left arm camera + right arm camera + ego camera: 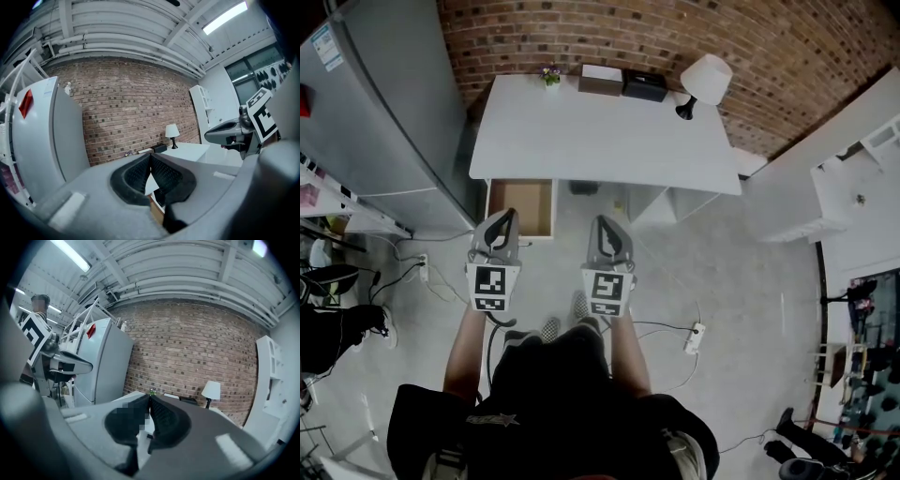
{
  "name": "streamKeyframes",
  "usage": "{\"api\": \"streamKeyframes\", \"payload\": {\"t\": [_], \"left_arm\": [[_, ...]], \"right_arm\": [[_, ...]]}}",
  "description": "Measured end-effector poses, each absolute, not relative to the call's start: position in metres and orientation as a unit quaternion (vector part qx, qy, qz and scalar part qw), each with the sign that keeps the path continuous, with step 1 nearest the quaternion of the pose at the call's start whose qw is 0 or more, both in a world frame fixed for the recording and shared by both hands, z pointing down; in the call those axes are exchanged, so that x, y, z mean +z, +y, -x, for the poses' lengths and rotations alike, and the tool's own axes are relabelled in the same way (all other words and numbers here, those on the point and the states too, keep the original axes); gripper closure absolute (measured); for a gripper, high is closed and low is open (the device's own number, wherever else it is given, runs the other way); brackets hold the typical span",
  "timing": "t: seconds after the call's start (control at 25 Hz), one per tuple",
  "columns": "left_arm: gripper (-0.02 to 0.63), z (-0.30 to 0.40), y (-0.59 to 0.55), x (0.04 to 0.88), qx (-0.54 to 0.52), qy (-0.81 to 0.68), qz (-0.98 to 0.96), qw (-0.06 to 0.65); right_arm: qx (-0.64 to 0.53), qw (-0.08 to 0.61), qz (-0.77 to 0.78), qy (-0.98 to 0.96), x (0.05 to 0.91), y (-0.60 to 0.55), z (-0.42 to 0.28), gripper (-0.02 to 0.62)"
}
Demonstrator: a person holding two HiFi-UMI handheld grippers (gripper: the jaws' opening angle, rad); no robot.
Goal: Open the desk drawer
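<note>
The white desk (600, 131) stands against the brick wall. Its left drawer (521, 207) is pulled out, showing an empty wooden inside. My left gripper (498, 225) hovers over the drawer's front edge, apart from it, jaws shut with nothing between them (150, 157). My right gripper (607, 234) is level with it, out in front of the desk's knee space, also shut and empty (149, 398). Both point toward the desk and wall. In the left gripper view a corner of the wooden drawer (157, 214) shows below the jaws.
A grey fridge (384, 103) stands left of the desk. On the desk's back edge are a lamp (703, 82), two boxes (623, 82) and a small plant (550, 75). Cables and a power strip (695, 337) lie on the floor. White shelving (862, 178) is at right.
</note>
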State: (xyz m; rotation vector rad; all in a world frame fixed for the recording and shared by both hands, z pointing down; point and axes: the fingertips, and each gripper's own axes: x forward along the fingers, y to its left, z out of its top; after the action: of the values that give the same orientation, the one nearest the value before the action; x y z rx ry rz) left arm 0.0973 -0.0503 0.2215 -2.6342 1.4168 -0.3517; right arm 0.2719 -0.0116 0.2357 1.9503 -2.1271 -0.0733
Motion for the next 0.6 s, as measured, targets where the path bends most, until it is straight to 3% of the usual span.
{"api": "streamKeyframes", "payload": {"t": [0.6], "left_arm": [[0.595, -0.103, -0.045, 0.217, -0.114, 0.464, 0.876, 0.065]], "right_arm": [[-0.027, 0.118, -0.679, -0.724, 0.226, -0.007, -0.283, 0.589]]}}
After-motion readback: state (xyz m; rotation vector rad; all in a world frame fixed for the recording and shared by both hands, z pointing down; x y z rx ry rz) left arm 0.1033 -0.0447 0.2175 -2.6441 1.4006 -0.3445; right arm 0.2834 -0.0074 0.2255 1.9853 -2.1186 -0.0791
